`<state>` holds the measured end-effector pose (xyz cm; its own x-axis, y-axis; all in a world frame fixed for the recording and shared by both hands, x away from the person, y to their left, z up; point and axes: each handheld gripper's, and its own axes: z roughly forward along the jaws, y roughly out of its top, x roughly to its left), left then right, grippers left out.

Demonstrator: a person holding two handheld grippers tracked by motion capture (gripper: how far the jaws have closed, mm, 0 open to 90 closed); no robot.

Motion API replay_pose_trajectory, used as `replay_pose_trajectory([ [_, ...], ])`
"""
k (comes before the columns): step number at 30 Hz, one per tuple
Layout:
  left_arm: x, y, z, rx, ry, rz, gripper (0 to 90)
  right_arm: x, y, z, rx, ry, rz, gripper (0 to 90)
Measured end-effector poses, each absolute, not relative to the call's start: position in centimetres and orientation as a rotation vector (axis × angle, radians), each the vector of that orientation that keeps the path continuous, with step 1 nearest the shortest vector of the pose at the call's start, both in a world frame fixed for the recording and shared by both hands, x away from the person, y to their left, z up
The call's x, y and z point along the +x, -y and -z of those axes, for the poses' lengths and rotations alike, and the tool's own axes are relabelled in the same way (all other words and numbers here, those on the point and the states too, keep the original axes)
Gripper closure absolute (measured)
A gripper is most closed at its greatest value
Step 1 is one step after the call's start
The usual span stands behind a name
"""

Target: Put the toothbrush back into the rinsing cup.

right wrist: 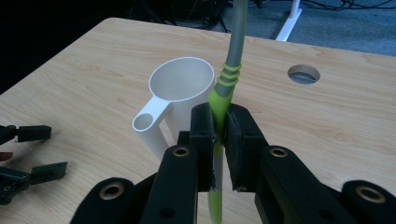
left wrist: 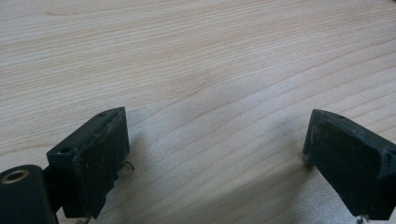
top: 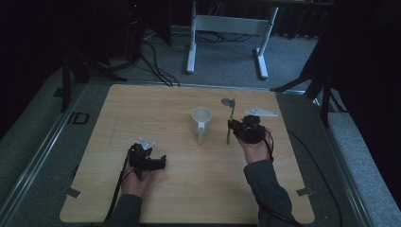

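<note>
Right of centre in the high view, the right gripper (top: pixel 232 126) pinches a green-and-grey utensil (top: pixel 230 122) by its green handle, just right of the white cup (top: pixel 202 121) on the desk (top: pixel 156 109). The carry looks in hand; next, probably, the utensil goes over the cup's mouth. The left gripper (top: pixel 161 162), lower left, rests spread and empty.

In the right gripper view the green tool's (right wrist: pixel 223 88) grey upper end runs off the top edge, its lower end is hidden behind the gripper (right wrist: pixel 219 140), and the cup's (right wrist: pixel 180 93) base sits behind the jaws.
</note>
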<state>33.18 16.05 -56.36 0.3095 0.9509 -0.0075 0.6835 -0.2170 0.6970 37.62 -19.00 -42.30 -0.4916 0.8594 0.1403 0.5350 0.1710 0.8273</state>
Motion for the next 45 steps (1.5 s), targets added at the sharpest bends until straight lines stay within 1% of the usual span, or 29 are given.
replay_pose_trajectory([
  [45,33.2,-16.0,56.4,1.981,-1.444,-0.577,7.3,38.8,17.4,41.5,1.322,-2.062,-1.375,81.6],
])
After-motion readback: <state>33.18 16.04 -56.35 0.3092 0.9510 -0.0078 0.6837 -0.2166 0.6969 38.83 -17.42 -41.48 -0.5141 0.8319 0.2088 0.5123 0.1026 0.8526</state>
